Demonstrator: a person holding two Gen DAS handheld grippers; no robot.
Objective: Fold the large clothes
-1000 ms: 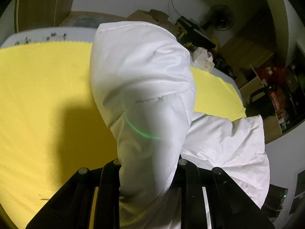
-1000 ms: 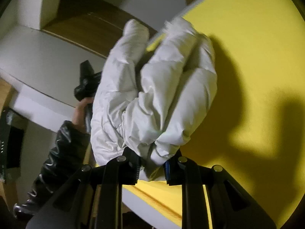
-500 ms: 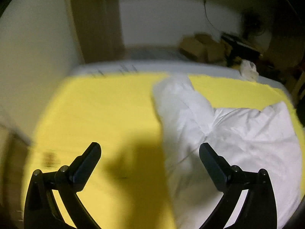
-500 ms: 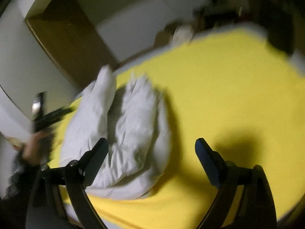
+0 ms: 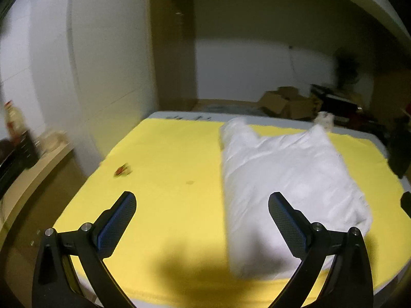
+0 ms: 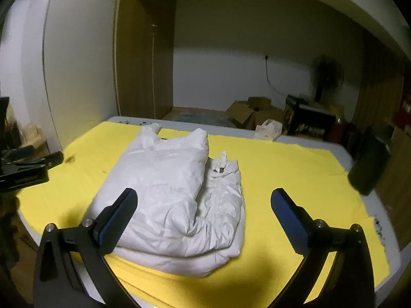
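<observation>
A white padded jacket (image 6: 177, 195) lies folded in a bundle on the yellow cloth (image 6: 287, 169) that covers the table. It also shows in the left wrist view (image 5: 287, 187), right of centre. My left gripper (image 5: 203, 205) is open and empty, held above the near edge of the cloth, left of the jacket. My right gripper (image 6: 204, 202) is open and empty, held above and in front of the jacket. The left gripper also shows at the left edge of the right wrist view (image 6: 28, 169).
Cardboard boxes (image 6: 251, 114), a white tissue pack (image 6: 268, 129), a black box (image 6: 308, 122) and a fan (image 6: 326, 75) stand beyond the table. A dark object (image 6: 367, 169) sits at the table's right edge. A small red-brown scrap (image 5: 122, 170) lies on the cloth.
Both grippers held the jacket up one second ago. They let it go, opened wide and drew back; the jacket now lies folded on the cloth.
</observation>
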